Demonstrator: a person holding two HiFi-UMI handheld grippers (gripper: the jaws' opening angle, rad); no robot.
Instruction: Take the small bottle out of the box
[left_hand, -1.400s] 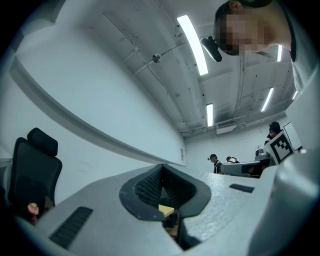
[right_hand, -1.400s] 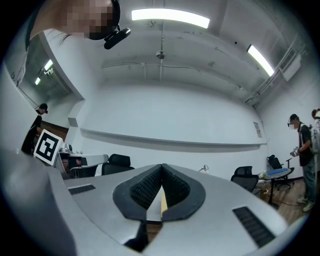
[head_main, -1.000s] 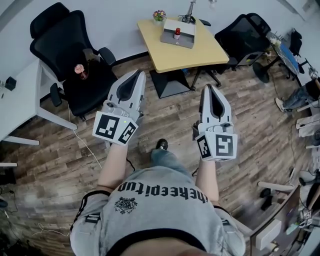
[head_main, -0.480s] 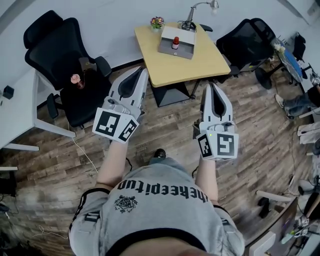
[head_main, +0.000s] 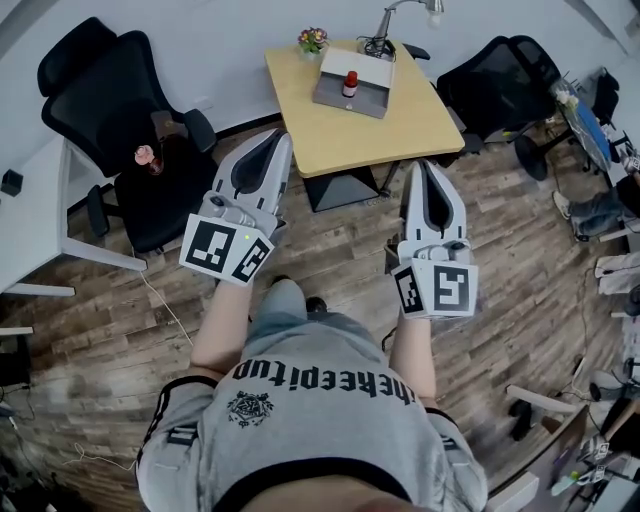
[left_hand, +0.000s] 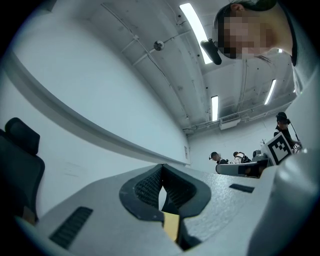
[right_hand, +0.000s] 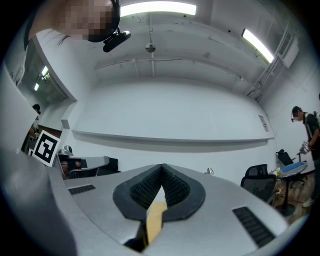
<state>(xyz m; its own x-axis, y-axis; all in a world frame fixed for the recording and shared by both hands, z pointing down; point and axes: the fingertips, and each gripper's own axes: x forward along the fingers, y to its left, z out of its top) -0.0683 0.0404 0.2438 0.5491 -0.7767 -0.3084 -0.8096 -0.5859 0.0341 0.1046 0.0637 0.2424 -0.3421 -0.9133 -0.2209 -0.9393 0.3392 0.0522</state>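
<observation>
A small bottle (head_main: 350, 82) with a red cap stands upright in a grey box (head_main: 352, 92) on the yellow table (head_main: 360, 120) ahead of me. My left gripper (head_main: 280, 138) is held over the floor, short of the table's near left corner, jaws shut and empty. My right gripper (head_main: 422, 168) is level with it by the table's near right edge, also shut with nothing in it. In the left gripper view the left gripper (left_hand: 162, 167) points slightly upward at a white wall. The right gripper (right_hand: 162, 166) does the same in the right gripper view, its pads meeting at the tip.
A black office chair (head_main: 120, 110) with a pink object (head_main: 146, 156) on its seat stands to the left, another black chair (head_main: 500, 75) to the right. A lamp (head_main: 392, 14) and a flower pot (head_main: 313, 40) sit on the table's far side. A white desk (head_main: 30, 215) is at far left.
The table with the box has come closer and sits slightly further left in the head view as the person walks toward it. Both grippers stay shut and side by side.
</observation>
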